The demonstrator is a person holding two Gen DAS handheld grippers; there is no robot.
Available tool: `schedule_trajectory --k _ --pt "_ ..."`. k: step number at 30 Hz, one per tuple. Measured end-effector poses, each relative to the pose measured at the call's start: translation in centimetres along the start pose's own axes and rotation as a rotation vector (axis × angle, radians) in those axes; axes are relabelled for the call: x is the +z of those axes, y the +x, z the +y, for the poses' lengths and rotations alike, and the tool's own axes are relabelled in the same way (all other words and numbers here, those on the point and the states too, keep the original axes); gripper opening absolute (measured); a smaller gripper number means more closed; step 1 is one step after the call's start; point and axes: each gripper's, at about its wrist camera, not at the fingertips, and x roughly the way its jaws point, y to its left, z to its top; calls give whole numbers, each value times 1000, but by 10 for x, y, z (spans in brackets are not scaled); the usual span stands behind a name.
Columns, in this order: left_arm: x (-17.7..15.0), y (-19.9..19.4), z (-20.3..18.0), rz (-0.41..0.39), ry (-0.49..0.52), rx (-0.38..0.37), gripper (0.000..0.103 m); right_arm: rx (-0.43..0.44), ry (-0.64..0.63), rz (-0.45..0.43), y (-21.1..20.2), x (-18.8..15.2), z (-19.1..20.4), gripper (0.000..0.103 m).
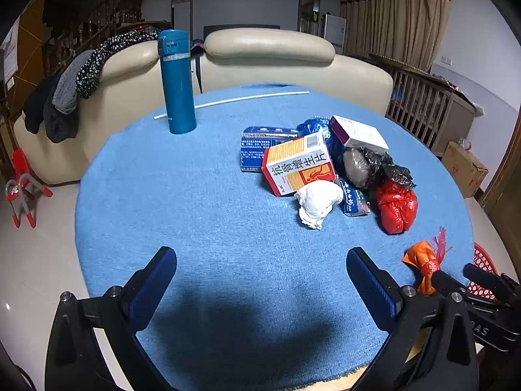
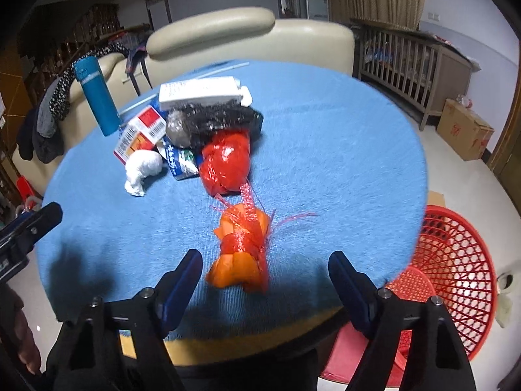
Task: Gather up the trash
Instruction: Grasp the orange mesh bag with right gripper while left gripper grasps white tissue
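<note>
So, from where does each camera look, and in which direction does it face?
Left wrist: sits on the left gripper, looking forward and down over the blue tablecloth at the trash pile and the teal bottle; its own open jaws show, with the right gripper at the right edge.
Right wrist: sits on the right gripper, facing the orange bundle between its open jaws; the red basket stands on the floor to the right.
Shared: bottle, white wad, red bag, orange bundle, sofa.

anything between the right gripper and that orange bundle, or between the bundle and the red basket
Nothing visible. The orange bundle lies alone on the blue cloth, between the open fingers of the right gripper, apart from the red bag behind it. The red basket sits on the floor beyond the table edge, with bare cloth between.
</note>
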Motion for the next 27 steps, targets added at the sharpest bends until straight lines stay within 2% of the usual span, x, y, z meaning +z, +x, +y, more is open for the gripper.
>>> schedule_trajectory --k 2,5,8,13,19,20,21,22,27 --pt "3 7 -4 1 15 -4 103 6 -10 12 9 4 3 75" --pt "11 19 -14 14 35 -21 103 19 -17 54 26 6 6 52" --pt "23 39 -28 24 70 -37 103 36 -22 58 29 8 9 40" --pt "41 81 -47 95 78 -50 103 65 -13 55 30 8 7 36" --pt "44 114 -57 183 102 -56 101 95 2 56 29 7 2 36" --pt "44 118 -55 196 93 -66 86 99 4 55 28 6 1 36" --pt "44 122 -53 220 88 -84 46 101 0 55 29 7 0 35" --pt "43 126 -53 252 85 -100 40 104 1 55 28 7 0 35" --pt "39 109 -48 221 89 -122 38 118 10 54 25 4 -1 35"
